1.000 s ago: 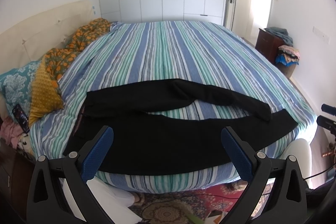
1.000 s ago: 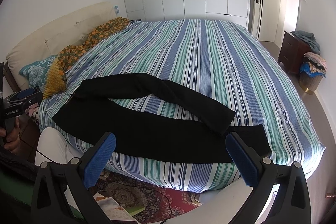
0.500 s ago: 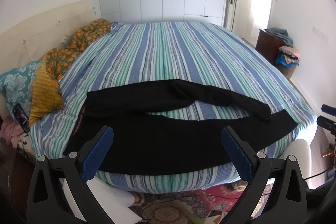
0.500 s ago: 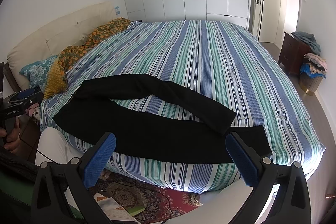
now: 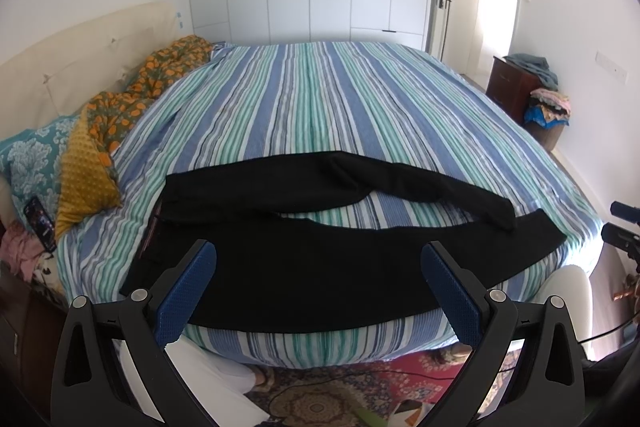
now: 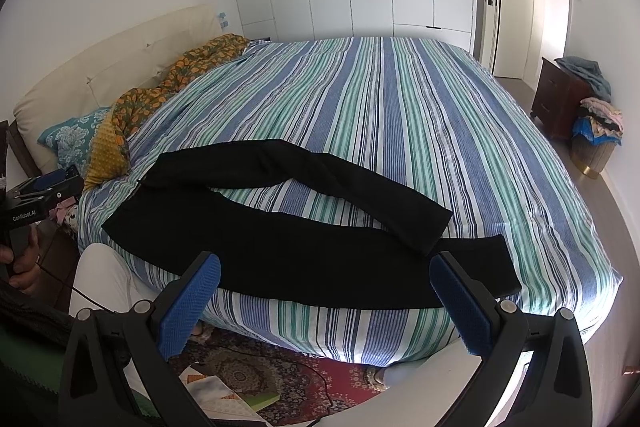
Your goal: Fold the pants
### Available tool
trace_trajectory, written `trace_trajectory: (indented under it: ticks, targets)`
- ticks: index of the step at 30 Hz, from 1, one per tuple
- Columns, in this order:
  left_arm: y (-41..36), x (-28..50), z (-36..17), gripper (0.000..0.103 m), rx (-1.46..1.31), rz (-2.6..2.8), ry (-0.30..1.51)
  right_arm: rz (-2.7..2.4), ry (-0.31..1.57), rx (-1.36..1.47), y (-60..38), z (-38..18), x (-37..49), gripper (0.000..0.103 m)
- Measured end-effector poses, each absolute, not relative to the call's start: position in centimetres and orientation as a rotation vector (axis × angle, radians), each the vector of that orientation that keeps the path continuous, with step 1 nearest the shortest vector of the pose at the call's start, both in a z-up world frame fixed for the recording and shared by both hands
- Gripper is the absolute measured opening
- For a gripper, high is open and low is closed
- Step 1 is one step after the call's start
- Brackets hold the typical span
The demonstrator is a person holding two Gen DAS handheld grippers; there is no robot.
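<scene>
Black pants (image 5: 304,267) sprawl along the striped bed's (image 5: 320,115) near edge, legs splayed, as I hold both grippers — left (image 5: 318,291), right (image 6: 324,303) — spread wide and empty; I'd pinch both hems squarely.

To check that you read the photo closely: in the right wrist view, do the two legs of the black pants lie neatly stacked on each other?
No: the black pants lie with legs splayed apart, striped bedcover showing between them.

The near edge of the black pants (image 5: 320,279) is partly covered by the left tongs' blue pads (image 5: 186,291). The rug (image 6: 280,383) is cut off below. The pile on the basket (image 6: 598,123) cannot be sorted out.
</scene>
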State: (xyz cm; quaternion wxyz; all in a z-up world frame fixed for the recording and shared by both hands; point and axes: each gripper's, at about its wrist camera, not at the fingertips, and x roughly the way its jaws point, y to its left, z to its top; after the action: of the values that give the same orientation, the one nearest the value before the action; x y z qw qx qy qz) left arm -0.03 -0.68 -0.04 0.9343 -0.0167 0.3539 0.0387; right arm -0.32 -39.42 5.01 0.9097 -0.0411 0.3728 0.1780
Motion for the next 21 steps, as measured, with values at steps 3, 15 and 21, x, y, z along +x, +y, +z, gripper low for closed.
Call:
trace_trajectory:
  ticks: [3,15,21]
  targets:
    - [-0.5,-0.2,-0.1,0.102,-0.041,0.083,0.717,0.365,0.769,-0.087,-39.4,5.0,-0.3,0.103]
    - [-0.9,-0.2,-0.6,0.102,-0.044,0.073,0.721,0.333,0.753,-0.098,-39.3,5.8,-0.7,0.103]
    - [-1.2,0.0,-0.9,0.102,-0.027,0.073,0.729,0.313,0.750,-0.073,-39.9,5.8,-0.7,0.103]
